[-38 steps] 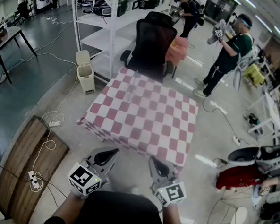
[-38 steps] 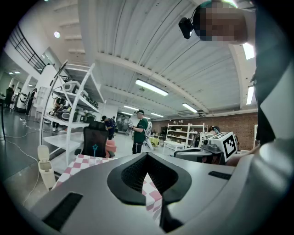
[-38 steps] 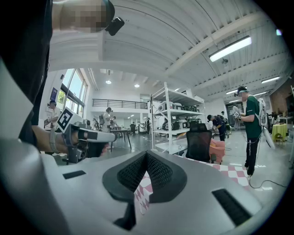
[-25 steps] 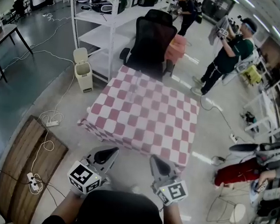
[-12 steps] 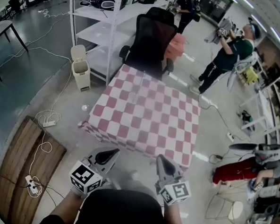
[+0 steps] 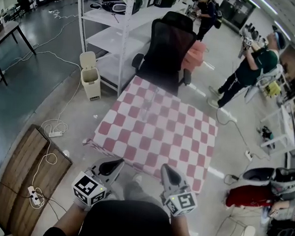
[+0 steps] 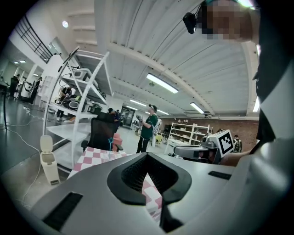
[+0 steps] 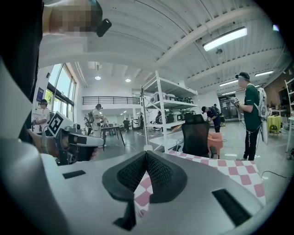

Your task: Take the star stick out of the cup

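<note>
Floor (image 6: pixel 35 83): grey and glossy, with white cables trailing across it on the left.
Shelf rack (image 6: pixel 112 38): white, standing beyond the table on the left, its lower shelves bare and gear on the top one.
Table (image 6: pixel 171 141): covered by a red-and-white checked cloth, directly ahead of both grippers and set at an angle to them.
Office chair (image 6: pixel 167 46): black with a mesh back, pushed against the table's far edge.
Wooden board (image 6: pixel 27 172): lying flat on the floor at lower left, with a power strip on it.
Person in green shirt (image 6: pixel 250 66): standing well beyond the table on the right.
Pedal bin (image 6: pixel 90 76): cream, upright, beside the foot of the shelf rack.
Left gripper (image 6: pixel 118 163): held low in front of the table's near edge, short of the cloth. Its jaws are pressed together at the tips and pinch nothing.
Right gripper (image 6: pixel 164 168): level with the left one and just beside it. Its jaws are also pressed together and empty.
Cup (image 6: pixel 146 111): clear and hard to make out, standing on the far-left part of the cloth, well apart from both grippers.
Star stick (image 7: pixel 110 143): blue, upright in the cup. It shows in the left gripper view in front of the chair.
</note>
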A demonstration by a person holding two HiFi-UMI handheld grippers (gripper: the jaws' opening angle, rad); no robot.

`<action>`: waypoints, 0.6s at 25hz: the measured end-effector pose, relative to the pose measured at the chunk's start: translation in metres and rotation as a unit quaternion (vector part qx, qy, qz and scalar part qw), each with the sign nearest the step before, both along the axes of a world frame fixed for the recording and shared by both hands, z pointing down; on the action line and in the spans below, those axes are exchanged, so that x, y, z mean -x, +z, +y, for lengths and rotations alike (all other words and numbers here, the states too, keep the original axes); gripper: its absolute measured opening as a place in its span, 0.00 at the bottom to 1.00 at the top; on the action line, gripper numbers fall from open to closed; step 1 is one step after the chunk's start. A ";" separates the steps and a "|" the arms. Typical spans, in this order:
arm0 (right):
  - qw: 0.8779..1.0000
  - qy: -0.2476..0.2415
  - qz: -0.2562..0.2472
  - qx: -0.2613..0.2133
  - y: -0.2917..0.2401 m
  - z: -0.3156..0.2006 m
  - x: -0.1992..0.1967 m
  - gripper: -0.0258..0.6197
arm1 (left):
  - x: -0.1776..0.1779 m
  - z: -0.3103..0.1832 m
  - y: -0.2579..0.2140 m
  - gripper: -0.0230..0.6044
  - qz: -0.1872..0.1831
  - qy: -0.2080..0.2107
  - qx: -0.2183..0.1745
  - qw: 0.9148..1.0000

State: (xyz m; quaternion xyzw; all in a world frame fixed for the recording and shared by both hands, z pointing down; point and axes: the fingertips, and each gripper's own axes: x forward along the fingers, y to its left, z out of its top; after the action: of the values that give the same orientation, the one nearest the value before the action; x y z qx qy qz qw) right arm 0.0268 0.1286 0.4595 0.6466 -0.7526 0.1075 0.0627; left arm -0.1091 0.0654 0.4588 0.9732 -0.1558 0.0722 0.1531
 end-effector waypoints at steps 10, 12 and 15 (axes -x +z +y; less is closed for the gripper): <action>0.999 -0.036 -0.019 0.005 0.008 -0.067 -0.073 0.06 | -0.069 -0.062 0.004 0.10 -0.018 -0.038 0.011 0.999; 0.999 -0.041 -0.025 0.004 0.009 -0.076 -0.088 0.06 | -0.084 -0.068 0.003 0.10 -0.025 -0.041 0.011 0.999; 0.998 -0.050 -0.038 0.001 0.009 -0.091 -0.109 0.06 | -0.103 -0.079 0.003 0.10 -0.033 -0.050 0.009 0.998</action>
State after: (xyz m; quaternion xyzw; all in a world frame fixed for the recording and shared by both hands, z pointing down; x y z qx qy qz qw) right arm 0.1356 0.0381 0.4681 0.6038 -0.7856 0.1295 0.0395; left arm -0.0061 -0.0132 0.4616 0.9599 -0.2081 0.0985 0.1600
